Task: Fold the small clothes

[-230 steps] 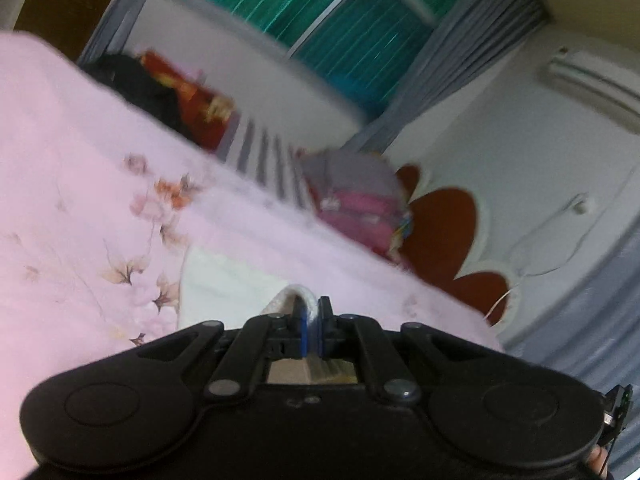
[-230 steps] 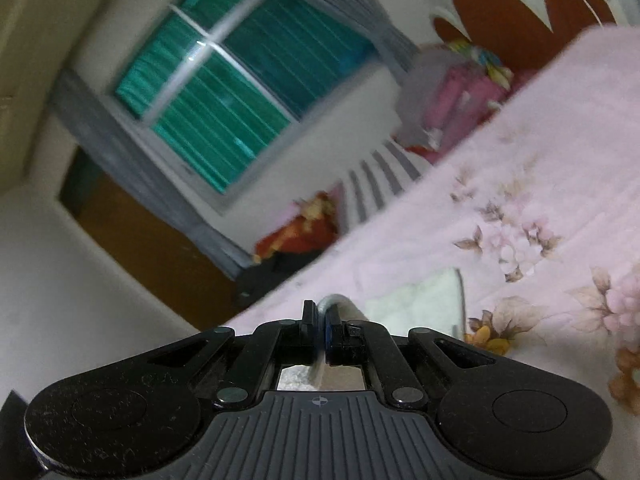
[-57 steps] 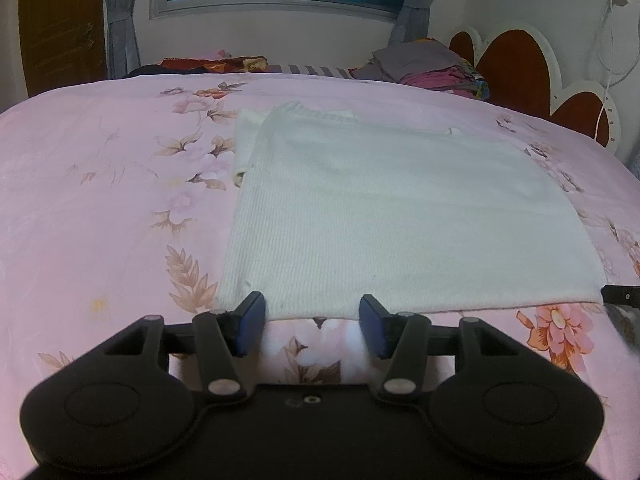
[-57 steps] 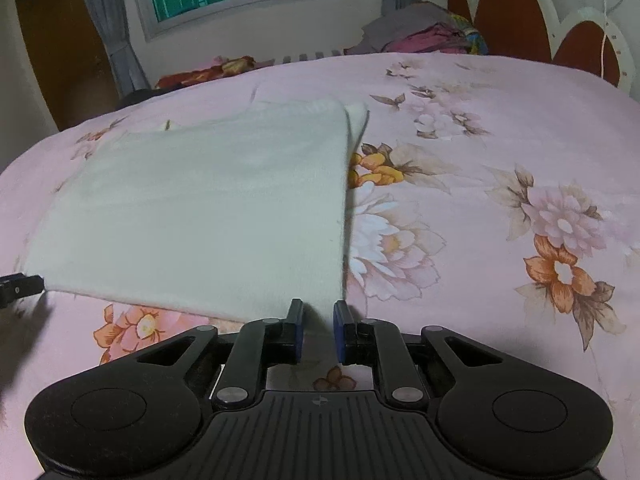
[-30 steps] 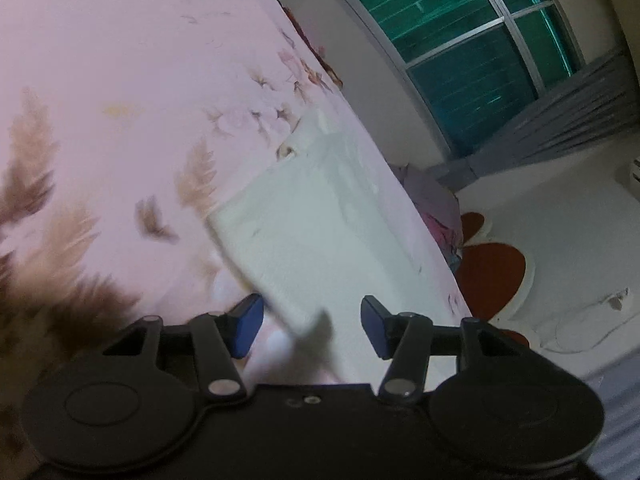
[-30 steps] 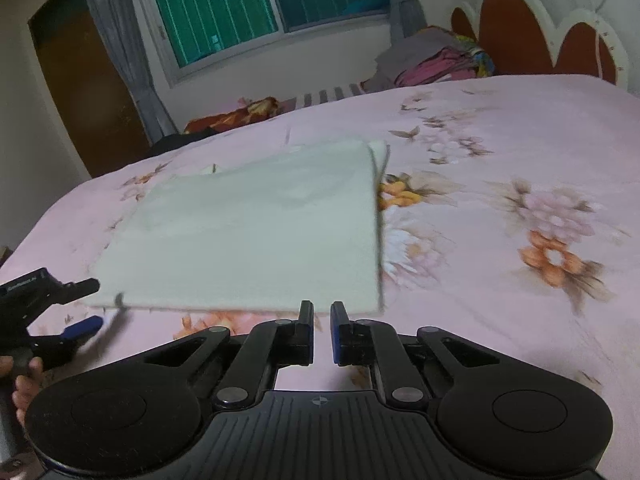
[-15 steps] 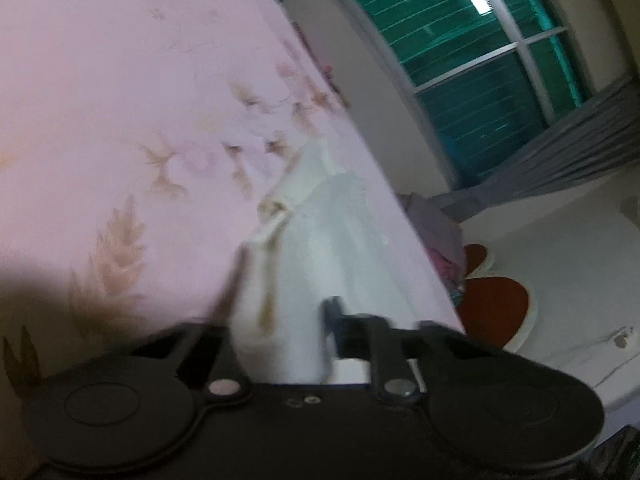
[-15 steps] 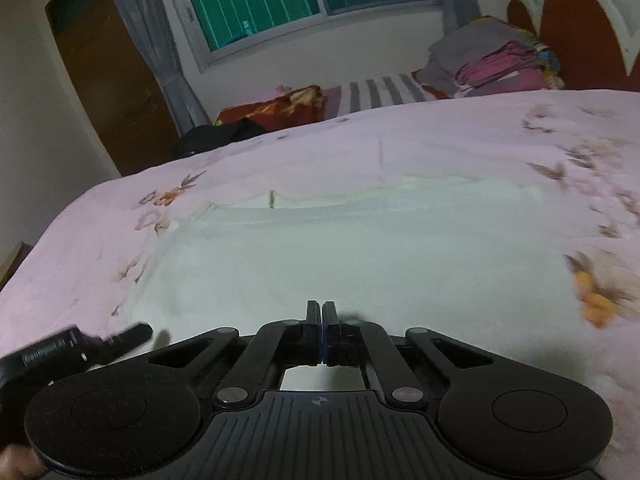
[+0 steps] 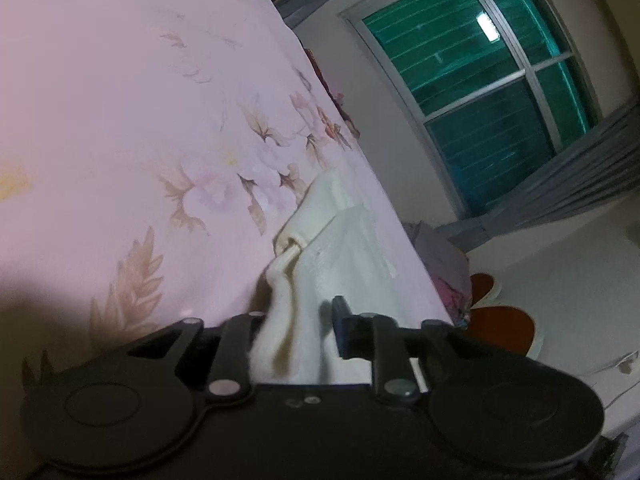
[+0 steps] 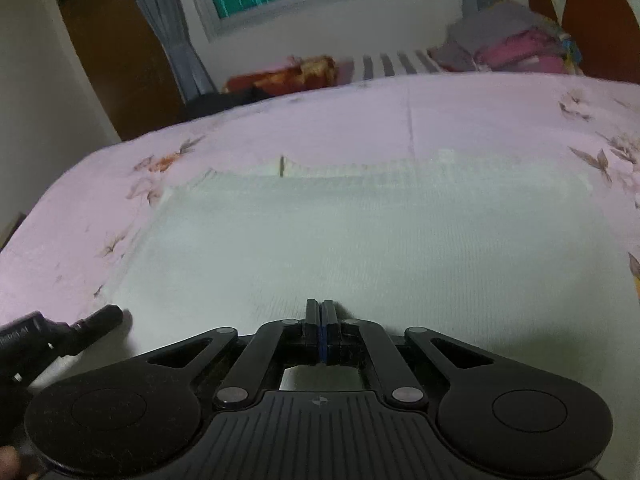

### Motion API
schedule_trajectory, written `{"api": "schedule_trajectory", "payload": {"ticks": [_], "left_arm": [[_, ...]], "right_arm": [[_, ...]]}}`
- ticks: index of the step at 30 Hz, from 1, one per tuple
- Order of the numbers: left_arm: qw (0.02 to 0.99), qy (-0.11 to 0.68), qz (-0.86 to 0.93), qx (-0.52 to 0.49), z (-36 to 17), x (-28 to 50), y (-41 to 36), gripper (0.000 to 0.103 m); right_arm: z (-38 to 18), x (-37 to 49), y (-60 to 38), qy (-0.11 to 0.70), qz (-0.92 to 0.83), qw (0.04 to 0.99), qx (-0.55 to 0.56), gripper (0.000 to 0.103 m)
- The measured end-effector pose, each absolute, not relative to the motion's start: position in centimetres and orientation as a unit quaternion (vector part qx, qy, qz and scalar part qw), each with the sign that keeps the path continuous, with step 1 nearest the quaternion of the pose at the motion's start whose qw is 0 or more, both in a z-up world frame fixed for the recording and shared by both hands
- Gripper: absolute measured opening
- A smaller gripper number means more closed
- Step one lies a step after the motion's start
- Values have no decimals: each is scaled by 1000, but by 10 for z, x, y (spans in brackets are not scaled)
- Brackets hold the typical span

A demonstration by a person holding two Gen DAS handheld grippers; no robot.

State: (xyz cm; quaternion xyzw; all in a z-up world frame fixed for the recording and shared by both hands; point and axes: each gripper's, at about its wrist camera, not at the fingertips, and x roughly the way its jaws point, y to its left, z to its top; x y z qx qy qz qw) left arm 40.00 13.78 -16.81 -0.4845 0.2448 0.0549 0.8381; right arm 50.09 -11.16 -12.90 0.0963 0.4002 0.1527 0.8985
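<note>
Pink floral bed (image 10: 480, 120) carries white garment (image 10: 360, 240); left gripper (image 9: 304, 320) clenched on garment corner, right gripper (image 10: 322, 320) clamps near edge.

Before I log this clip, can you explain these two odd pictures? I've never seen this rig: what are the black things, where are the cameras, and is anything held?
There is no robot here. A person holds a hand tool in each hand, each with two jaws and a wide-angle camera looking forward along them, so the black shape at the bottom of each picture is the tool itself.

The left view is tilted. The left gripper has just closed its jaws on a bunched edge of a white garment.

In the right view, the right gripper is shut at the garment's near edge; cloth shows just behind its jaws, so it seems pinched, though I cannot be sure.

The garment lies on a pink flowered bedspread. The left tool also shows at that view's lower left.
</note>
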Motion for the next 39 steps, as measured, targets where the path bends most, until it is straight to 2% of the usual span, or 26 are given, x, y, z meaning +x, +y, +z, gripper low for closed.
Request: {"api": "schedule_trajectory", "payload": {"ticks": [7, 13, 18, 20, 22, 23, 24, 26, 27, 28, 31, 34, 36, 39], "left_arm": [[895, 239, 9, -376, -107, 409, 104, 7], [921, 253, -72, -287, -62, 426, 20, 7], [923, 300, -111, -213, -60, 437, -65, 7], [913, 341, -127, -187, -74, 443, -101, 11], [893, 394, -142, -164, -92, 451, -130, 40], [880, 423, -145, -158, -100, 452, -142, 44], [875, 431, -152, -161, -101, 451, -146, 45], [881, 401, -177, -176, -89, 439, -139, 45], [889, 385, -176, -176, -80, 435, -132, 44], [899, 366, -166, -176, -72, 432, -120, 43], [924, 321, -108, -177, -60, 437, -74, 42], [918, 335, -76, -199, -70, 459, -37, 38], [910, 354, -74, -203, -81, 468, -21, 31], [896, 387, -69, -207, -102, 481, -16, 34]], "right_arm": [[-128, 507, -131, 406, 181, 885, 140, 0], [-101, 493, -214, 347, 147, 897, 233, 0], [-82, 475, -296, 314, 114, 905, 263, 0], [-77, 466, -325, 305, 103, 905, 280, 0], [-76, 460, -350, 306, 106, 896, 305, 0], [-78, 459, -362, 310, 110, 888, 323, 0], [-78, 458, -368, 313, 114, 883, 332, 3], [-75, 454, -380, 316, 111, 883, 329, 71], [-72, 450, -382, 303, 118, 887, 327, 72], [-70, 449, -383, 301, 139, 883, 332, 72], [-73, 452, -369, 324, 182, 861, 348, 44], [-81, 458, -339, 349, 209, 850, 333, 43], [-91, 464, -326, 367, 211, 841, 337, 44], [-103, 474, -314, 388, 205, 831, 342, 44]]}}
